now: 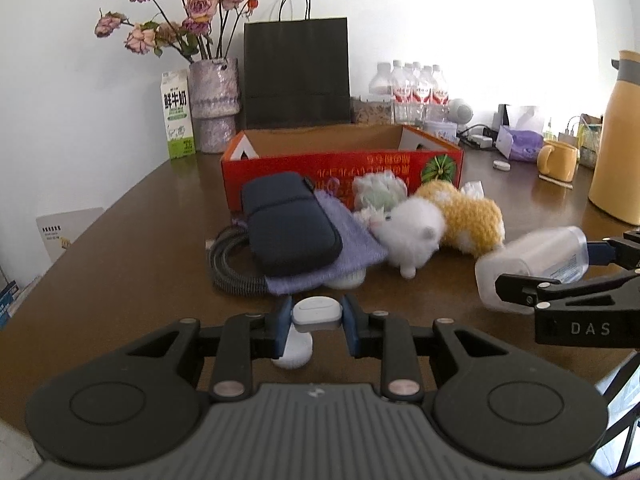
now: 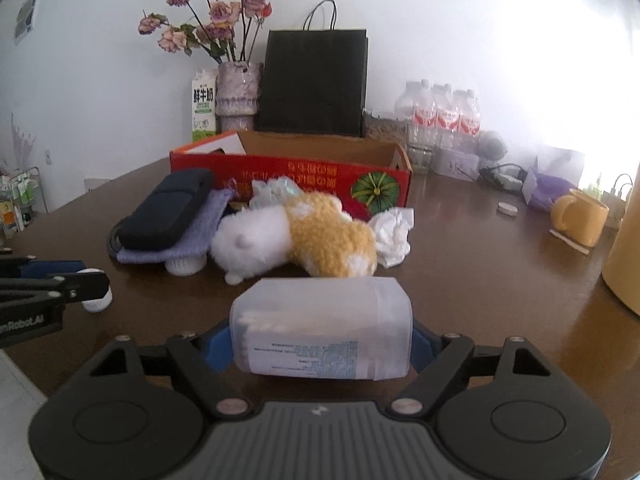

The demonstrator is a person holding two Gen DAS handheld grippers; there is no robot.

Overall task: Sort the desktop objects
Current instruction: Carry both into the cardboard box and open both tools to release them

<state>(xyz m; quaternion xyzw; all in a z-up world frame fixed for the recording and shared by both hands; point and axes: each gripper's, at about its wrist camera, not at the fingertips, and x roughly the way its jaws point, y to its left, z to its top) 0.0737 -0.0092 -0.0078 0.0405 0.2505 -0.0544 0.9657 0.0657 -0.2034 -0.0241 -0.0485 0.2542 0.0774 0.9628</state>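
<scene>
Left tool (image 1: 316,322): we see its blue pads clamped on a small flat white rounded case (image 1: 317,313), smooth plastic, held just above the brown worktop (image 1: 120,272). Under it lies a white round ribbed cap (image 1: 294,350). Right tool (image 2: 320,344): clenched around a frosted translucent plastic jar (image 2: 322,328) lying sideways between the fingers, cotton swabs visible inside, printed label facing us.

Just ahead of both tools sits a pile: dark navy soft pouch (image 1: 286,226) on a lilac knitted bag (image 1: 340,236), braided grey cable (image 1: 230,268) beneath, fluffy white plush (image 1: 408,230) touching a yellow woolly plush (image 1: 468,216), and crumpled white tissue (image 2: 394,230) beside that one. Behind the pile stands an open red cardboard box (image 1: 340,168) with a printed pumpkin. Further right of the right tool, a glossy yellow mug (image 2: 580,218).
</scene>
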